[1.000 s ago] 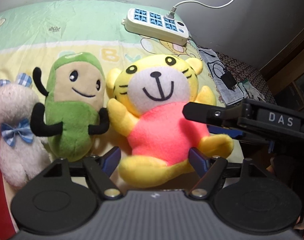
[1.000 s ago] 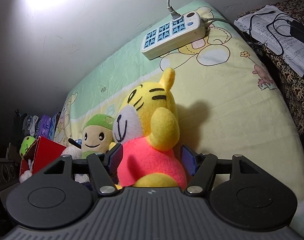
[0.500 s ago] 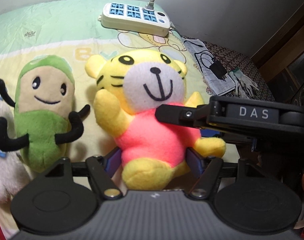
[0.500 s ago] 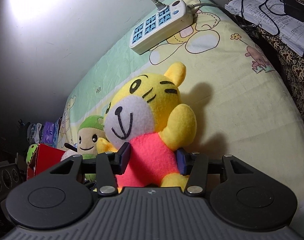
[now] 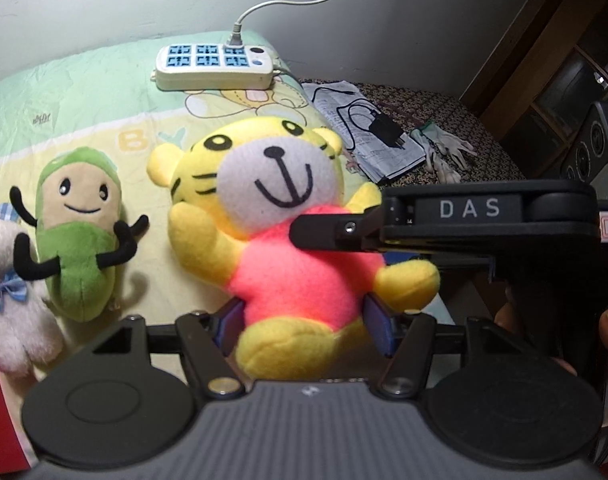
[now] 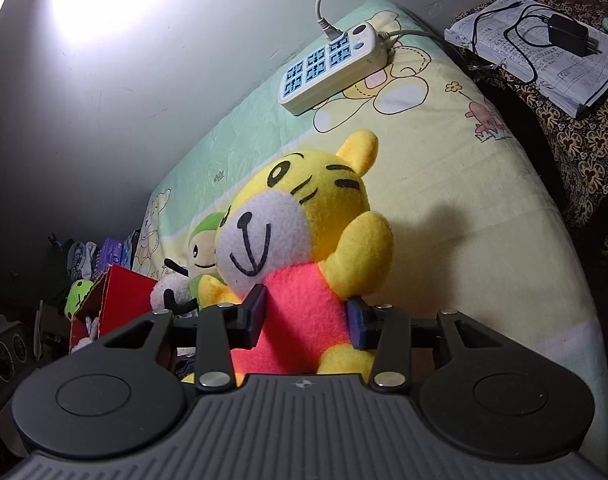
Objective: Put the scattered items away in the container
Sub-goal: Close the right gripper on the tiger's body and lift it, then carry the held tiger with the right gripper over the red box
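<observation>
Two hand-held grippers, left [image 5: 306, 322] and right [image 6: 306, 320], have just been closing and now pinch the tiger [image 5: 292, 216] at its pink belly, just right of the green doll [image 5: 80, 232] on the bed [image 6: 464, 208]. You'll find it light, soft and squashy; grip the torso, not its limbs. Yellow body, white muzzle, black stripes.

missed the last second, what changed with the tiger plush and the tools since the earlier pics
Both tools have just been closing onto the tiger plush: left tool at its hips, right tool at its pink torso. The tiger now sits up, away from the green plush. Green plush and power strip stayed put.
</observation>
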Available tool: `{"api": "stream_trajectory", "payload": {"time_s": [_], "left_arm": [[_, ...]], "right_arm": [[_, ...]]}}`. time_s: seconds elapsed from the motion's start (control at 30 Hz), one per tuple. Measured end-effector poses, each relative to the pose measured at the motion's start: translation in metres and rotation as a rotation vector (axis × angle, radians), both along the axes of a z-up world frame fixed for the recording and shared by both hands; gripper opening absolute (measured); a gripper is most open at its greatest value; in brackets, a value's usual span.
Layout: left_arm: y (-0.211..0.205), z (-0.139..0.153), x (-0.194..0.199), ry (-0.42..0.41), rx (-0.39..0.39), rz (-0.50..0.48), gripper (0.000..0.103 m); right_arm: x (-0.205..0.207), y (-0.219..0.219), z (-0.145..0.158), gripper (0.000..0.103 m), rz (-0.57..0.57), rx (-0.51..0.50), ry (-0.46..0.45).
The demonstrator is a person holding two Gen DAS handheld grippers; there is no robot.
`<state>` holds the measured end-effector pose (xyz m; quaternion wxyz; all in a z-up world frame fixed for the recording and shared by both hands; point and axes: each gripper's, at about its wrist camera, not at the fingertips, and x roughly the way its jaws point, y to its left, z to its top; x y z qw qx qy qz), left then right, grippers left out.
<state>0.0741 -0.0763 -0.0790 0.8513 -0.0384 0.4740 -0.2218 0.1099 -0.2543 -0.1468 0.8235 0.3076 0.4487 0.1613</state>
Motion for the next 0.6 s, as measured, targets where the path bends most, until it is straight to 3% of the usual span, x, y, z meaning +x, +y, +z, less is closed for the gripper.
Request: {"api": "stream_trajectory", "payload": {"time_s": [0.27,0.6], "left_arm": [[0.020,0.029,-0.036,-0.089,0.000,0.011,0.061],[0.082,0.067,-0.072,-0.200,-0.009,0.074,0.061]], "right_arm": [[-0.025,0.028,0.034,0.044,0.033,-0.019,-0.092],[-0.041,0.087,0.068,0.044,0.084,0.004,-0.191]]}}
